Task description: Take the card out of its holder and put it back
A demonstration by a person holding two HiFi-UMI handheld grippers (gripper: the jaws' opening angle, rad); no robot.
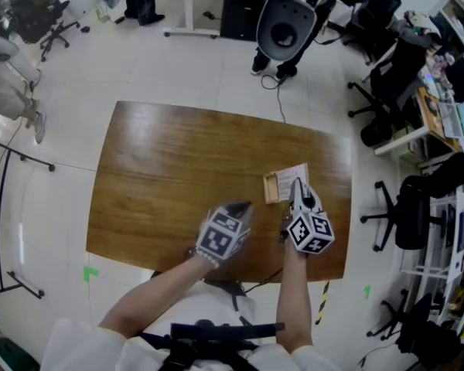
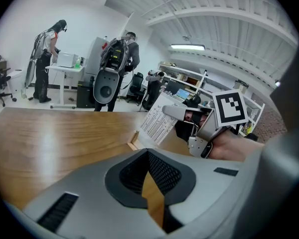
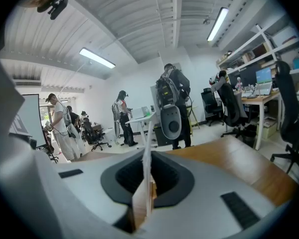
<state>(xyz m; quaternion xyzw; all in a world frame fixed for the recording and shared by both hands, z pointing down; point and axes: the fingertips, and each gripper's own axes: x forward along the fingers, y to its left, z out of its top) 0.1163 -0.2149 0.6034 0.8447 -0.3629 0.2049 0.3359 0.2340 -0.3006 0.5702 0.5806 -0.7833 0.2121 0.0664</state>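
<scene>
A white printed card (image 1: 288, 175) leans over a small wooden holder (image 1: 271, 188) on the brown table (image 1: 170, 168). My right gripper (image 1: 296, 184) is shut on the card's near edge. The left gripper view shows the card (image 2: 158, 117) tilted, its lower edge down at the holder (image 2: 134, 141), with the right gripper (image 2: 173, 110) clamped on its upper side. I cannot tell whether the card sits in the slot. In the right gripper view the card (image 3: 147, 138) runs edge-on between the jaws of the right gripper (image 3: 147, 158). My left gripper (image 1: 241, 208) hovers left of the holder, shut and empty (image 2: 147, 153).
A grey office chair (image 1: 288, 23) and a person's legs stand beyond the table's far edge. Black chairs (image 1: 408, 211) and cluttered desks (image 1: 441, 107) line the right side. Several people stand by a white desk (image 2: 65, 68) in the background.
</scene>
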